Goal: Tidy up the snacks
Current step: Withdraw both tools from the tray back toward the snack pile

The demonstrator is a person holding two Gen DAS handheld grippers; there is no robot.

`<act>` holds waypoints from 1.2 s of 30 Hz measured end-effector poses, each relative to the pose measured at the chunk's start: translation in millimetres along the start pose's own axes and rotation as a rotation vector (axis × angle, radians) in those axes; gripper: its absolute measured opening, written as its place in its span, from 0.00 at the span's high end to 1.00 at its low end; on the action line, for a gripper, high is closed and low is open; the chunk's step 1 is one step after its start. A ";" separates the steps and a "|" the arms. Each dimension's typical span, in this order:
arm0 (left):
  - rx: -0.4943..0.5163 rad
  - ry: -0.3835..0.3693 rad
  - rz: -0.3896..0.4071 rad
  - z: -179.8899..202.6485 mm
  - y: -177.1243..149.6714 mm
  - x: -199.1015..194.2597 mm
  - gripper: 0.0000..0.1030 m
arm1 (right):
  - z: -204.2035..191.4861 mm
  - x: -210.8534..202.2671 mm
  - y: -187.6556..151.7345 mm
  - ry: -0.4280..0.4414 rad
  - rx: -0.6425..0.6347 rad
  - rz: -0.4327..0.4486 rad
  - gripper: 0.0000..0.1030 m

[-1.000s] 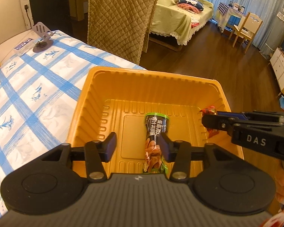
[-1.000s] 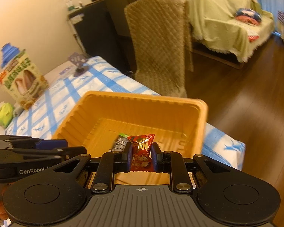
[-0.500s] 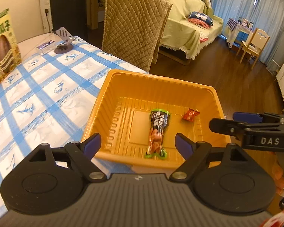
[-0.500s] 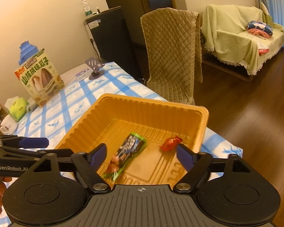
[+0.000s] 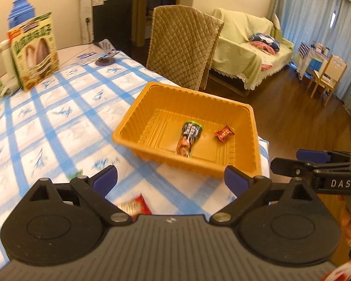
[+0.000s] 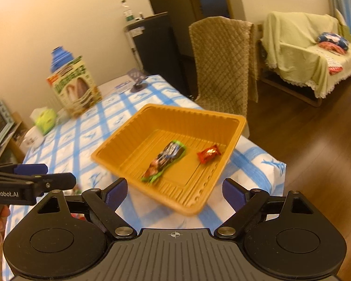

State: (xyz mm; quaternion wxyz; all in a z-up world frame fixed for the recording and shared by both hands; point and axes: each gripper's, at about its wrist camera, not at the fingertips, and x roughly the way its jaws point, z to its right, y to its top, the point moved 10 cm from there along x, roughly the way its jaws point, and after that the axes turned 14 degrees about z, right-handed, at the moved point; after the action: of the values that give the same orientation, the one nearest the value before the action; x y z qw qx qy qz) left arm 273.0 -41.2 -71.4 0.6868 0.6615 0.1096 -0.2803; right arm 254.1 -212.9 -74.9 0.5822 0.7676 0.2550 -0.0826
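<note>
- Between the left gripper (image 5: pixel 170 179) fingers, just opened wide, nothing is held; the right gripper (image 6: pixel 173 190) has likewise opened, empty.
- Beyond them, the orange ribbed plastic tray (image 5: pixel 152 89) on the blue-checked counter (image 5: pixel 58 121) holds two snacks: one green-edged long packet (image 5: pixel 188 138) and one small red wrapped candy (image 5: pixel 224 134).
- Next pick, I judge: the red packet (image 5: pixel 134 206) under the left fingers; approach squarely.
</note>
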 end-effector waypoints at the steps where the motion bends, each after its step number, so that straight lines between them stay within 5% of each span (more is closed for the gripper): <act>1: -0.013 0.008 0.002 0.1 -3.8 -7.8 0.05 | -2.2 -5.7 -2.9 0.010 -0.008 -0.003 0.15; 19: -0.166 0.190 -0.034 -22.5 -95.4 -117.5 0.06 | -46.4 -56.2 -62.3 0.205 -0.087 -0.129 0.15; 36: -0.180 0.246 -0.069 -87.0 -123.2 -143.5 0.08 | -112.7 -29.8 -111.2 0.256 -0.136 -0.249 0.15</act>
State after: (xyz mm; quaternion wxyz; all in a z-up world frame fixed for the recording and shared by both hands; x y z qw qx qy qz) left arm 109.4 81.7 -109.7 0.7149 0.6224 0.2401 -0.2097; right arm 155.2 -94.9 -122.2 0.5809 0.6932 0.4249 -0.0380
